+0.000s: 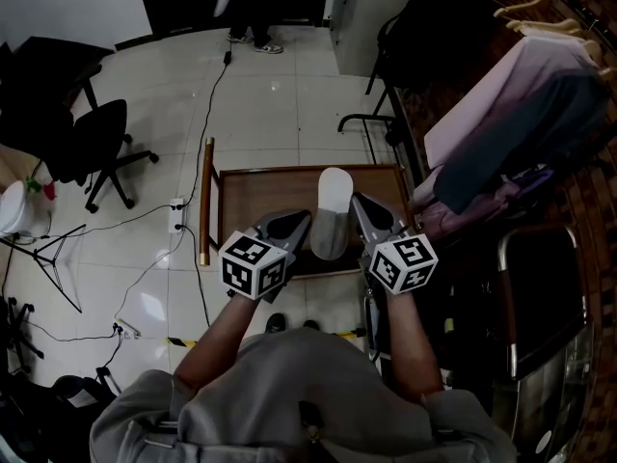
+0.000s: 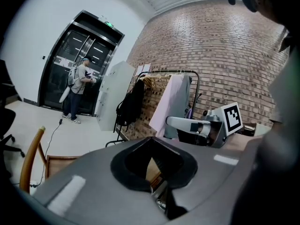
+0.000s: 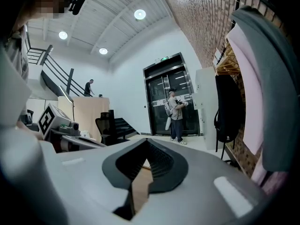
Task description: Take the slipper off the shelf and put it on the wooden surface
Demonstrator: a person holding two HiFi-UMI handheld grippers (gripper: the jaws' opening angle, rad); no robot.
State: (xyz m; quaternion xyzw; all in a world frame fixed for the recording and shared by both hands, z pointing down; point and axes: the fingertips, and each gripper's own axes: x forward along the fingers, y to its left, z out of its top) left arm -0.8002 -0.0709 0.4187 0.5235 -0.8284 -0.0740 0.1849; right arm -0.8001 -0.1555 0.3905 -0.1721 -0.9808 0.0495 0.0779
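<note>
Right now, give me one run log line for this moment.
slipper: lying on wooden surface | left tool: shut, empty | right tool: shut, empty | tools flank slipper

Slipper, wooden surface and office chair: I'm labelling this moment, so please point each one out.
slipper [image 1: 332, 210], head view, middle of its upper.
wooden surface [image 1: 262, 196], head view, bare patch left of the slipper.
office chair [image 1: 101, 133], head view, its dark seat.

We're wearing a grey top [image 1: 289, 389] with short sleeves. The left gripper [image 1: 301, 218] and right gripper [image 1: 359, 203] are smooth grey shells with ribbed black pads [image 3: 161, 165], and each has 1 white cube [image 1: 254, 264] with black square markers.
</note>
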